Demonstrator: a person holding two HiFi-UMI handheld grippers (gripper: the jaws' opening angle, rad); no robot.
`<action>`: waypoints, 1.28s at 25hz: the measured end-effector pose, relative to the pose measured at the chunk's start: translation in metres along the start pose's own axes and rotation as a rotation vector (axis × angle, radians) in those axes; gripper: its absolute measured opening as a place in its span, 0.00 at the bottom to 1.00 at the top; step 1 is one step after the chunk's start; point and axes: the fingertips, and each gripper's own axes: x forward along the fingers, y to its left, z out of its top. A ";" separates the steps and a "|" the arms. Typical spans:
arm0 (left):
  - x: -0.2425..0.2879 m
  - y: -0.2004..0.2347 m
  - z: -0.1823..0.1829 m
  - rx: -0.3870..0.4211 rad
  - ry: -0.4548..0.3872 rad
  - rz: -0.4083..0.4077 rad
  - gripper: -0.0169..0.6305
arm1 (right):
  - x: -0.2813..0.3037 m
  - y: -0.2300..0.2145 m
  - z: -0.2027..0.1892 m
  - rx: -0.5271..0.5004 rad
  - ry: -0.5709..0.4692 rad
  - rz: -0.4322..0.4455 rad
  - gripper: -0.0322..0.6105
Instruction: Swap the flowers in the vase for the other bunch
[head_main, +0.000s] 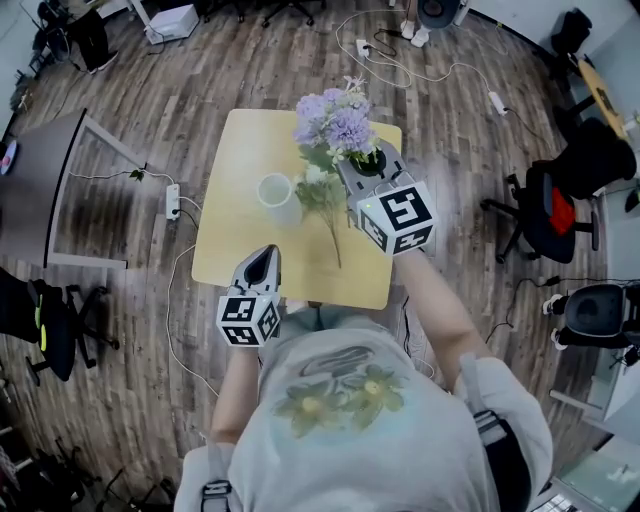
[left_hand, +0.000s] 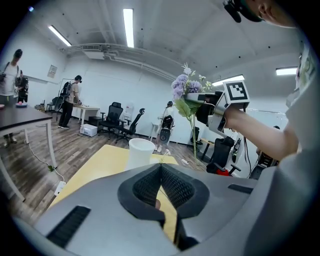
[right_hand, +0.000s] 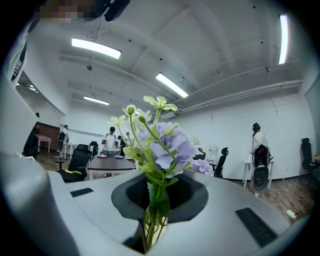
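A bunch of purple flowers (head_main: 337, 120) with green leaves hangs in the air over the far right part of the yellow table (head_main: 240, 150). My right gripper (head_main: 365, 160) is shut on its stems just under the blooms (right_hand: 167, 145), and the long stems (left_hand: 194, 135) trail down below. Left of the bunch, a white vase (head_main: 276, 192) stands on the table and looks empty (left_hand: 141, 152). Over the table's near edge my left gripper (head_main: 262, 262) points at the vase, with its jaws (left_hand: 160, 170) closed tip to tip on nothing. No second bunch is in view.
Black office chairs (head_main: 560, 210) stand to the right of the table. A power strip (head_main: 172, 200) and cables lie on the wooden floor at the left, beside a grey table (head_main: 40, 180). People stand at desks (left_hand: 75, 102) in the background.
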 end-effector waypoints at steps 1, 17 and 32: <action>-0.002 0.001 0.000 -0.002 -0.001 0.004 0.05 | 0.002 0.004 0.004 -0.002 -0.010 0.010 0.14; -0.031 0.029 -0.002 -0.033 -0.032 0.079 0.05 | 0.045 0.056 0.049 -0.012 -0.116 0.129 0.14; -0.043 0.060 -0.004 -0.060 -0.033 0.122 0.05 | 0.090 0.092 0.066 -0.004 -0.162 0.193 0.14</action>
